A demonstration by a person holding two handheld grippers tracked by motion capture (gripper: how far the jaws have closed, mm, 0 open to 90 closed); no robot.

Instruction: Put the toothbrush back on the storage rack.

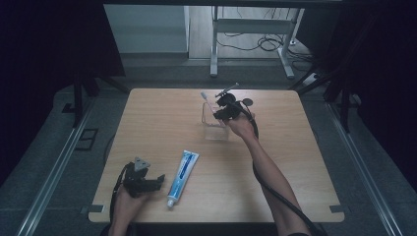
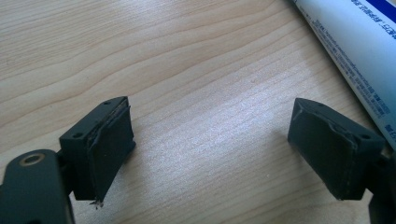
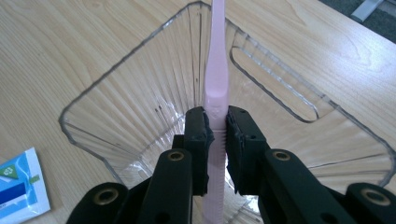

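While your right gripper pinches the pink toothbrush at its handle, jaws closed hard on it, the brush hangs inside the clear plastic cup, far and right of centre on the wooden table. It's a light, stiff stick, I'd say, and smooth, so it may pivot between the pads; a hold on the flat of the handle looks best, just where you have it. The cup looks thin and light too and could tip if the brush leans on its rim. Your left gripper rests near the front left, jaws wide apart and holding nothing, with the toothpaste tube just to its right.
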